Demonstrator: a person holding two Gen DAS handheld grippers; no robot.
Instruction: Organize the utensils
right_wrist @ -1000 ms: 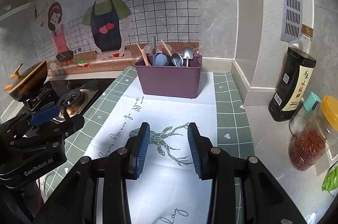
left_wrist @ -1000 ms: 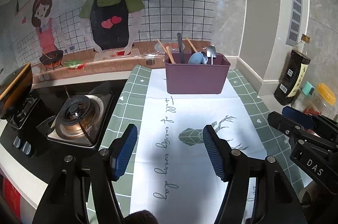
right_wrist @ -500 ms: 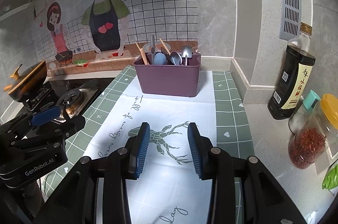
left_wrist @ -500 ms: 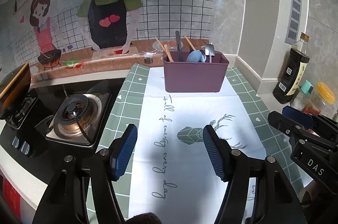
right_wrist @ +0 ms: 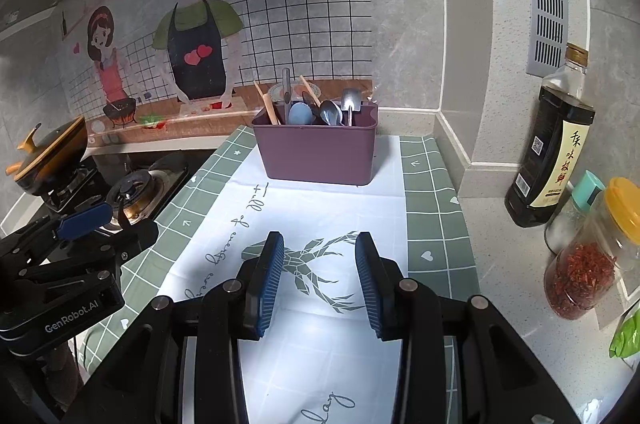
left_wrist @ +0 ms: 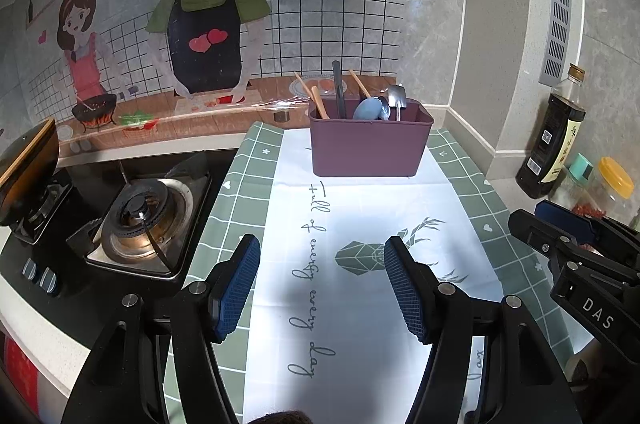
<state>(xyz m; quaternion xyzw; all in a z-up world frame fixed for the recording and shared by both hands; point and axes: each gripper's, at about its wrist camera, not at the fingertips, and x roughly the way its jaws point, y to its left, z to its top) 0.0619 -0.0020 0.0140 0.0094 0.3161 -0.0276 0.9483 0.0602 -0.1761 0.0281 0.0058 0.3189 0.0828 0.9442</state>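
Standing upright in purple bin (left_wrist: pixel 370 145): utensils (right_wrist: pixel 316 105).

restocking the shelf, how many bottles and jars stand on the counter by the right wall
3: a tall dark sauce bottle nearest the wall corner, a clear teal-capped shaker in front of it, and a yellow-lidded jar of red flakes nearest. Others may sit past the frame edge.

A green-checked cloth with a white centre panel and deer print (left_wrist: pixel 360 224) covers the desk, with a black gas stove (left_wrist: pixel 136 220) at its left edge. On the speckled desk to the right stand a dark sauce bottle (right_wrist: pixel 552 143), a teal-capped jar (right_wrist: pixel 576 207) and a yellow-lidded jar of red flakes (right_wrist: pixel 592 256).
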